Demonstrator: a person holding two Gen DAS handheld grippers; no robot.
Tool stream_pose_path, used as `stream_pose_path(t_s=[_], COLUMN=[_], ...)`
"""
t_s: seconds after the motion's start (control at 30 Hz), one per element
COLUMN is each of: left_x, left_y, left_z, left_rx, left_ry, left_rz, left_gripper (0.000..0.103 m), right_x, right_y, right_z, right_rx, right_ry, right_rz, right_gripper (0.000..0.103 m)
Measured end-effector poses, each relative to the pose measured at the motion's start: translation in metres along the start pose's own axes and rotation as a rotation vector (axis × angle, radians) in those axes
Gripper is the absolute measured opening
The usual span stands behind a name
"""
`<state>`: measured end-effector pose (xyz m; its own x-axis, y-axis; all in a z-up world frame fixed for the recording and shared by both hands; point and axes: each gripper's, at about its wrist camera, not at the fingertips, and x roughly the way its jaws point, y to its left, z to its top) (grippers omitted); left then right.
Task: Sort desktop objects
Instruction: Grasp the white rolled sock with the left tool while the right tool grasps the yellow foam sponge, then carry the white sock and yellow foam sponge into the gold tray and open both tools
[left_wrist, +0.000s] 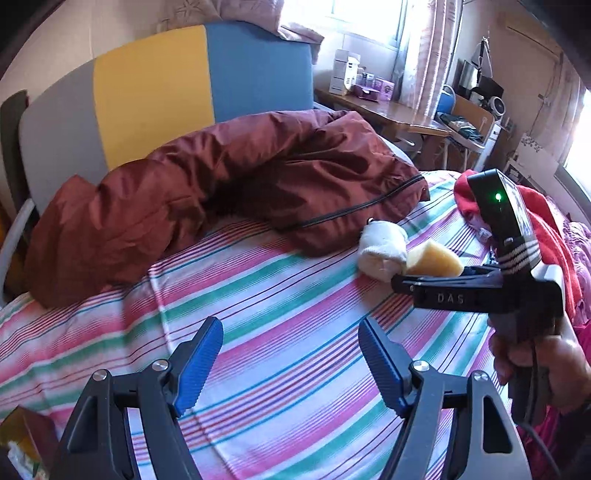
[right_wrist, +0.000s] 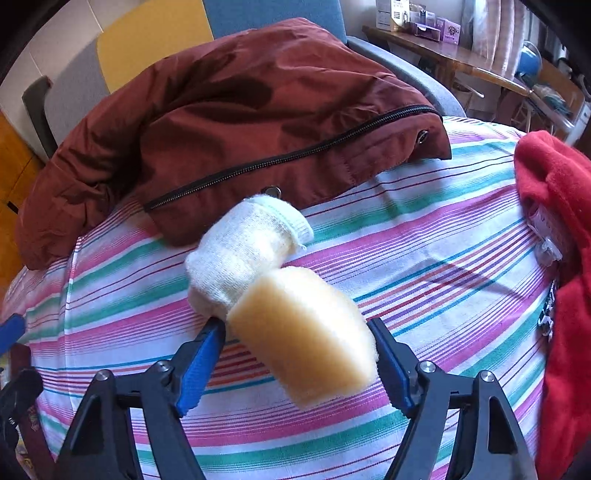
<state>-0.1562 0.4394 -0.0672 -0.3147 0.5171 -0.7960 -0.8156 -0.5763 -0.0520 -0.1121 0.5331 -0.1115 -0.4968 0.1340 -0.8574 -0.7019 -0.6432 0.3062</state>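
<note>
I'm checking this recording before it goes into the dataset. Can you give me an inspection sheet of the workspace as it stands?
Surface: striped sheet, pink, green and white, on a bed.
Job's things: yellow sponge between the jaws of the right gripper; rolled white sock lying on the sheet, touching the sponge.
Clutter: maroon jacket with zipper behind the sock; red garment at the right edge.
Grippers: left gripper open, nothing between its jaws; right shut on the sponge.
Cables: black cable beneath the right hand.
Surroundings: yellow-and-blue headboard, wooden desk with boxes, window.
</note>
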Motion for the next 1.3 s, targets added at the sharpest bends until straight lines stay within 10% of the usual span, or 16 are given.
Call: stream_pose_path(t_s=[0.13,0.97,1.07,1.3], left_x=[0.012,0.121,0.127,0.12], left_y=[-0.003,-0.103,-0.11,-0.098], left_z=[0.009,0.05,0.05,0.041], left_rx=[-0.002,0.32,0.349,0.297], left_ry=[0.008,0.073,0.067,0.049], left_rz=[-0.047,-0.179,-0.143,-0.116], left_gripper=[0.076,0.076,0.059,0.056], right_x=[-0.005,-0.06,-0.061,-0.06], right_y=[-0.008,-0.036,-0.038,-0.039], right_z=[0.003,0.024,0.023,0.023], right_rx=[0.033,0.092,0.105,0.114], right_ry=[0.001,-0.117,-0.116,-0.107], right_rz=[0.008,-0.046,-0.039,-0.036], right_gripper=[0.044,0.042,0.042,0.042])
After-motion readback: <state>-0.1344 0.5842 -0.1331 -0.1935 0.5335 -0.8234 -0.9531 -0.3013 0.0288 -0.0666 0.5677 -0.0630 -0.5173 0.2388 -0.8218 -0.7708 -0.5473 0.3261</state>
